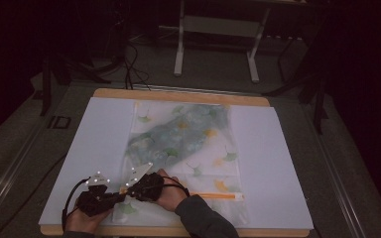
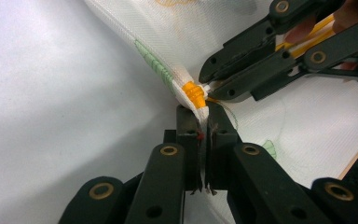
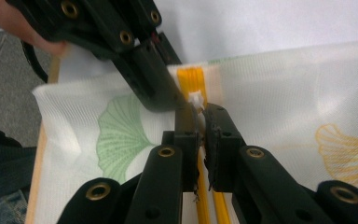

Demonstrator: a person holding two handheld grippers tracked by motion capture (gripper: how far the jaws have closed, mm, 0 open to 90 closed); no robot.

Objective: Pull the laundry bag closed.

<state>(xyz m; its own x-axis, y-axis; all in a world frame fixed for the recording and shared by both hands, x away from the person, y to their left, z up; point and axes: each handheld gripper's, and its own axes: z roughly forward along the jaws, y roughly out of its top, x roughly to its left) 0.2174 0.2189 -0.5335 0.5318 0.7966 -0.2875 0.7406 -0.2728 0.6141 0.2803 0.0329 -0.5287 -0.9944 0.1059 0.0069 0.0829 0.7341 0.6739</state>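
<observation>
Now the left gripper [image 2: 203, 116] is clamping the mesh bag [image 1: 188, 144] at its near-left corner on the white sheet [image 1: 104, 134], just beside the zipper's orange end [image 2: 193, 93]; the right gripper [image 3: 200, 114] is pinching the white zipper pull [image 3: 196, 100]; judging, the left should be holding firm while the right is drawing level along the zipper [image 1: 218, 196]; a wooden table [image 1: 178, 96] is lying beneath, the room dark, a white stand [image 1: 218, 39] behind.

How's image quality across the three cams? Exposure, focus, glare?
High view: dim overall, surroundings nearly black, the mesh bag soft and low in contrast. Left gripper view: bright, the white sheet close to washed out, near links of the left tool blurred, orange zipper end sharp. Right gripper view: well lit, the right tool and the printed leaf slightly soft.
</observation>
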